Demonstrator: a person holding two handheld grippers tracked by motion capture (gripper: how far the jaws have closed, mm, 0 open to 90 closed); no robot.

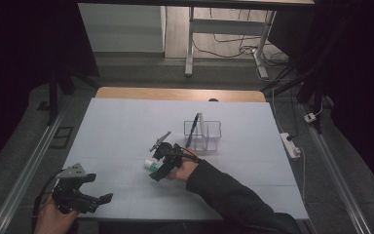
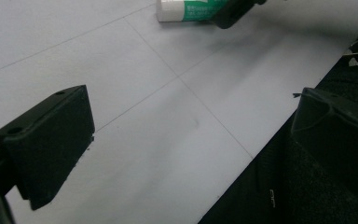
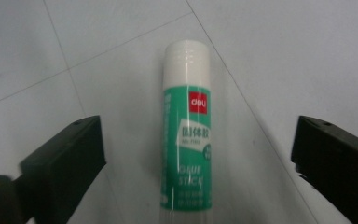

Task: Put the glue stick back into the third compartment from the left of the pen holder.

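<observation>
- My right gripper (image 3: 200, 163) has its jaws spread wide either side of the glue stick (image 3: 186, 135), not touching it.
- The glue stick lies flat on the white table (image 1: 117, 131), near the clear organizer (image 1: 209, 134).
- My left gripper (image 1: 85, 195) hangs spread, well apart from the glue stick.

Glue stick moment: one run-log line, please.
right gripper: open, jaws either side of glue stick, not gripping | glue stick: lying on table | left gripper: open, empty

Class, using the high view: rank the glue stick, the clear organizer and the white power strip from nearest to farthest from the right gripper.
From the right gripper:
1. Glue stick, lying at its jaws.
2. Clear organizer, farther back on the table.
3. White power strip, on the floor off the table's right edge.
</observation>
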